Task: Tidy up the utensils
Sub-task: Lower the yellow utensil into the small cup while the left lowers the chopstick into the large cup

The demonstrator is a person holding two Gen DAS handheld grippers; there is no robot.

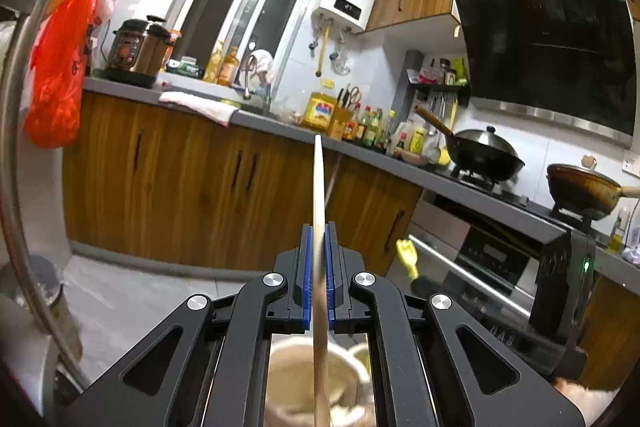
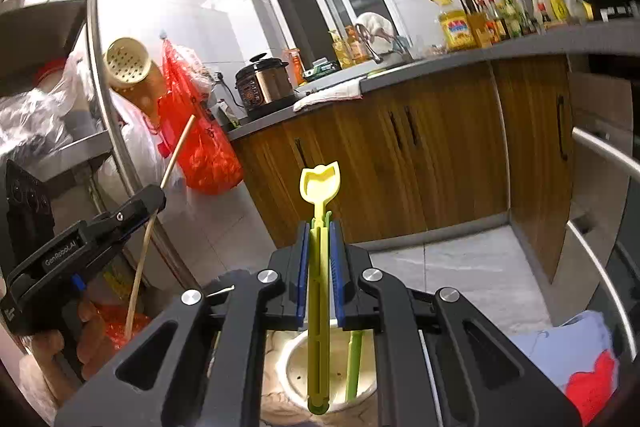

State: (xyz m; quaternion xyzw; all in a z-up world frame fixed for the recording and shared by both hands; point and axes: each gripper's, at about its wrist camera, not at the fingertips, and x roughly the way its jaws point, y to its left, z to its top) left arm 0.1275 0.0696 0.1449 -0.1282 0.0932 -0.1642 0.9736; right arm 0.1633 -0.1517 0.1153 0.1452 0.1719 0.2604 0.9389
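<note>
1. Standing upright between the blue pads of the right gripper (image 2: 320,259), the yellow plastic utensil (image 2: 319,267) is clamped at mid-handle; its tulip-shaped end rises above the fingertips and its lower end reaches down into the white holder cup (image 2: 296,367).
2. Leaning inside the same white holder cup, beside the yellow utensil, is a green utensil handle (image 2: 354,363).
3. Left gripper (image 1: 319,259): clenched on a single wooden chopstick (image 1: 319,195), which runs straight up between its blue pads; below the jaws the stick descends toward a pale cup (image 1: 292,383), blurred in the left wrist view.
4. Seen from the right wrist, the left gripper (image 2: 138,205) lies to the left of the white holder cup, with the chopstick (image 2: 154,215) slanting through it.
5. Behind the left gripper: a metal shelf rack (image 2: 100,67) carrying a perforated beige canister (image 2: 128,65) and a red plastic bag (image 2: 196,143).
6. Farther from the white holder cup: the grey countertop (image 2: 440,61) over wooden cabinets (image 2: 400,155), bearing a pressure cooker (image 2: 264,81) and a yellow oil bottle (image 2: 456,29).
</note>
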